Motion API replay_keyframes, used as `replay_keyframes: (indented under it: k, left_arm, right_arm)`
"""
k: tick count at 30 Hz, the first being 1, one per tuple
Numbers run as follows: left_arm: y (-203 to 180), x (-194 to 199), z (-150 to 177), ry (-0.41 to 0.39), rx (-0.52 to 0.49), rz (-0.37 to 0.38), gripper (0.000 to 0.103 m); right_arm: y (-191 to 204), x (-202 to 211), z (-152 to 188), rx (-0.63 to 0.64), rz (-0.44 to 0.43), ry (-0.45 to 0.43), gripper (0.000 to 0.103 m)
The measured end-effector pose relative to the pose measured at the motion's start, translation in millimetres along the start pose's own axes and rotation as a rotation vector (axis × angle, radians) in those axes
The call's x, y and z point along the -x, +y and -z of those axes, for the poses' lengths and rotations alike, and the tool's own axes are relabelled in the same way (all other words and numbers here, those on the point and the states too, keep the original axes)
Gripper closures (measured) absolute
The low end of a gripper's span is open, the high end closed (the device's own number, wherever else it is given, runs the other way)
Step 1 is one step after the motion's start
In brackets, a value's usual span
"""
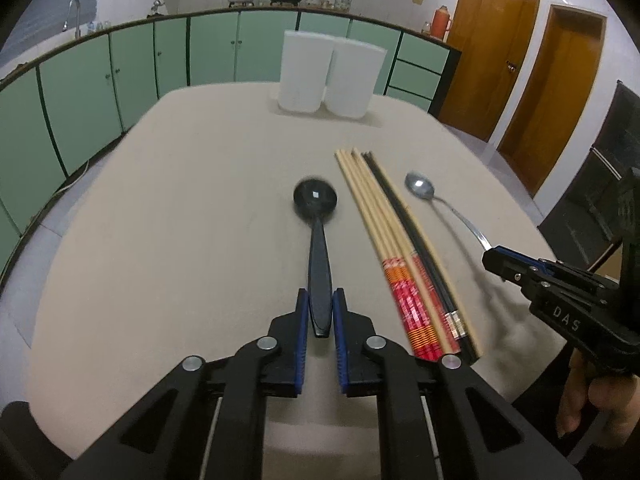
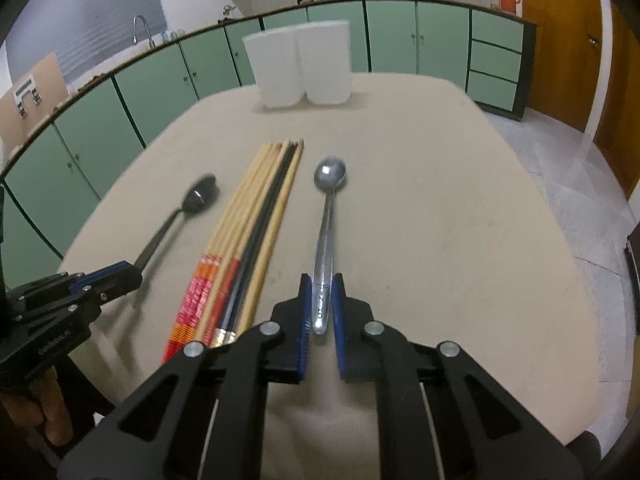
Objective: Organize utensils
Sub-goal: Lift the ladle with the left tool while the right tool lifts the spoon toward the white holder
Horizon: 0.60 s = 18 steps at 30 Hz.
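Left gripper point(image 1: 320, 300) clamped on the near end of the black spoon's point(image 1: 318, 236) handle, blue pads pressing both sides; bowl points to the far side, lying on the table point(image 1: 180, 200). Right gripper point(image 2: 322, 286) clamped on the near end of the steel spoon's point(image 2: 328, 216) handle, same way, bowl far. No earlier frame, so only the grip is told.

Between the two spoons lies the bundle of chopsticks point(image 1: 384, 232): pale wooden ones with red and orange printed near ends, plus a black pair, all side by side, tips far. Bundle is just beside the black spoon on its right, and near the steel spoon on its left, touching neither.

Two white containers point(image 1: 330, 76) stand upright and touching each other near the far edge of the table, well apart from the utensils. Bare tabletop between utensil tips and containers; wide bare stretch left of the black spoon and right of the steel spoon. Near table edge runs just under both grippers.

Beyond the table: green cabinets point(image 1: 120, 72) along the far left, wooden doors point(image 1: 520, 80) far right. A hand point(image 1: 592, 400) shows under the right gripper's grip.
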<state>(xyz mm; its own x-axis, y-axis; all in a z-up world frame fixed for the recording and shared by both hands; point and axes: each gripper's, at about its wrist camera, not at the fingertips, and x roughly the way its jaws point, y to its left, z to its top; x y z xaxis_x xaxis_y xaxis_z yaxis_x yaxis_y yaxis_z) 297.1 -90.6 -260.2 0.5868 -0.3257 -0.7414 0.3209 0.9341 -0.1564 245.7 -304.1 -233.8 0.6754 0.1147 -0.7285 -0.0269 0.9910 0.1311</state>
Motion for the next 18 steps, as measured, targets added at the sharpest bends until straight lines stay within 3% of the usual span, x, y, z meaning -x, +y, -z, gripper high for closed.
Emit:
replay_keyframes:
  k: [8,18]
  left_arm:
    - [-2,43,-29,-0.116,-0.033,-0.004,0.091]
    - [10,54,-53,-0.087,-0.027,0.035,0.092]
  right_arm:
    - [8,40,-35,0.015,-0.029,-0.109,0.098]
    - [7,45,-58,0.026,-0.042,-0.082,0.101]
